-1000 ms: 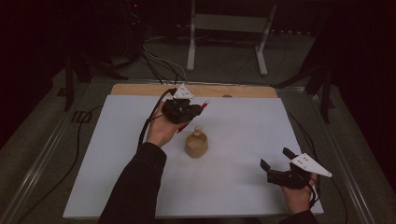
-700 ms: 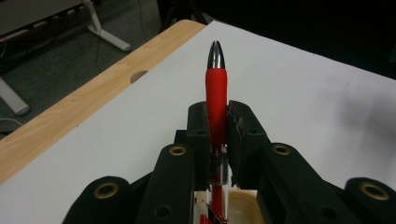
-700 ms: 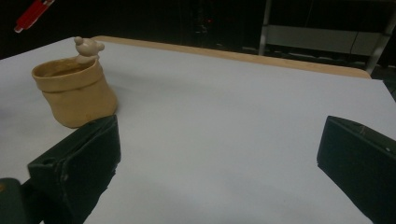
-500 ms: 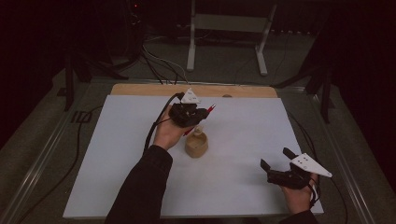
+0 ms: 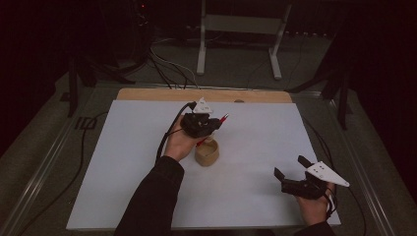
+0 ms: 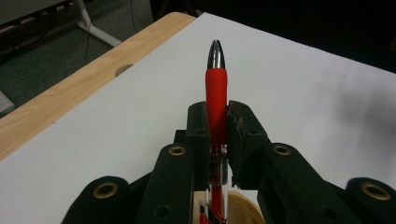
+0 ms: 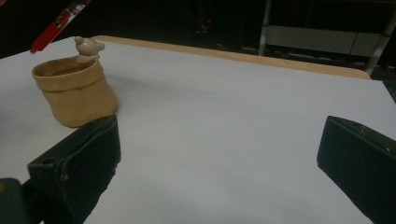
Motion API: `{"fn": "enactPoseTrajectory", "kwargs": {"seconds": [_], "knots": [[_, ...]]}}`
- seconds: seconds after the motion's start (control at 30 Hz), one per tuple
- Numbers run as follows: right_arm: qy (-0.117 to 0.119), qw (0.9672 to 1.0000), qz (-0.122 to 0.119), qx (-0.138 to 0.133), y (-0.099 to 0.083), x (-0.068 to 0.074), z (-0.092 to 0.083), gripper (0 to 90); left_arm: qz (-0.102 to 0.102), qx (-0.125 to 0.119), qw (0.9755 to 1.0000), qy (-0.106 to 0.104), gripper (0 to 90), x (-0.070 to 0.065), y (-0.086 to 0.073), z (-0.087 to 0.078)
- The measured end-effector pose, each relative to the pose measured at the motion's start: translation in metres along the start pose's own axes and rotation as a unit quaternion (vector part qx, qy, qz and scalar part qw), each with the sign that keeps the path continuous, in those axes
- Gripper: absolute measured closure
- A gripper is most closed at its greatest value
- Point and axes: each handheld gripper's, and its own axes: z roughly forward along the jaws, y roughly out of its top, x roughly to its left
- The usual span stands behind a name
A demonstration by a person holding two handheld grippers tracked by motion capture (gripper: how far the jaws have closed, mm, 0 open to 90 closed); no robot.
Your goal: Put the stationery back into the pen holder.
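My left gripper is shut on a red pen near the table's middle. In the left gripper view the two jaws pinch the pen at its red grip, silver tip pointing away. The pen slants down toward a tan clay pot directly below the hand; its rim shows under the jaws. In the right gripper view the pen's end hangs just above the pot, which carries a small bear figure on its rim. My right gripper rests near the front right, open, nothing between its jaws.
A white sheet covers the table, with a strip of wooden edge and a hole at the far side. Cables and a metal stand lie on the floor beyond. A cable trails from my left gripper.
My left hand has shifted right and down with the pen, bringing the pen's lower end over the pot's mouth. The right gripper has stayed where it was.
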Motion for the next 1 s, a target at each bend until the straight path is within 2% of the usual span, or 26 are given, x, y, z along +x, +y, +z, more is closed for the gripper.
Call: {"fn": "enactPoseTrajectory", "kwargs": {"seconds": [0.67,1.0], "knots": [[0.0,1.0,0.0,0.0,0.0,0.0,0.0,0.2,-0.001,-0.004,1.0,-0.003,80.1,-0.002,-0.005,0.005],[0.0,1.0,-0.001,0.0,0.0,0.0,0.0,0.2,-0.011,-0.009,0.9999,-0.002,80.0,0.0,-0.013,0.003]]}}
